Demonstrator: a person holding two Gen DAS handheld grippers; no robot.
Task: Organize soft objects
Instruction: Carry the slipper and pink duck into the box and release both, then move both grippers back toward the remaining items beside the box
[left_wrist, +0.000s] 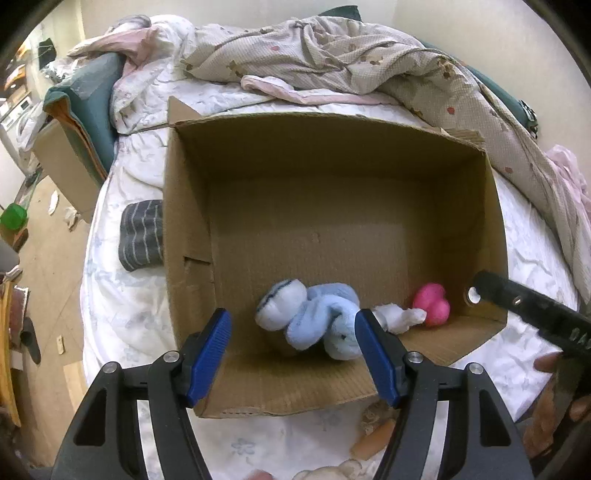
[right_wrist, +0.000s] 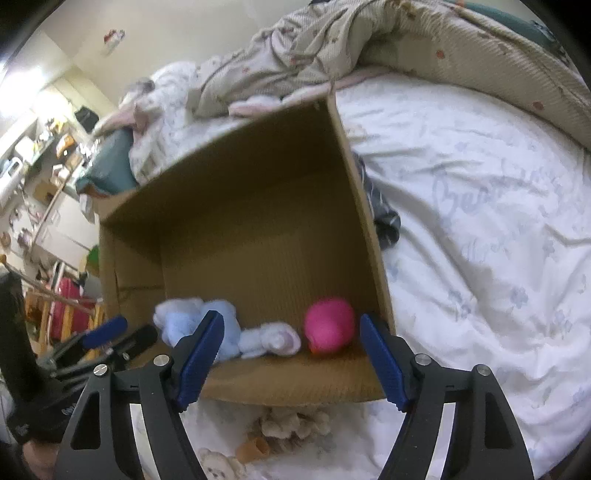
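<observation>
Three soft items lie in the box, lower centre: blue socks, white roll, pink toy. Outside on the bed: striped socks, centre left; plush, bottom. Left tongs and right tongs released, empty. Judged partly done.

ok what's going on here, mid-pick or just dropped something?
A person is sorting soft things into a cardboard box on the bed. Both the left hand-held gripper and the right hand-held gripper hover open and empty at the box's near edge. Inside, along the near wall, lie light blue rolled socks, a small white piece and a pink plush. Dark striped socks lie outside, beside the box, and a few plush items sit on the bed in front of it.
</observation>
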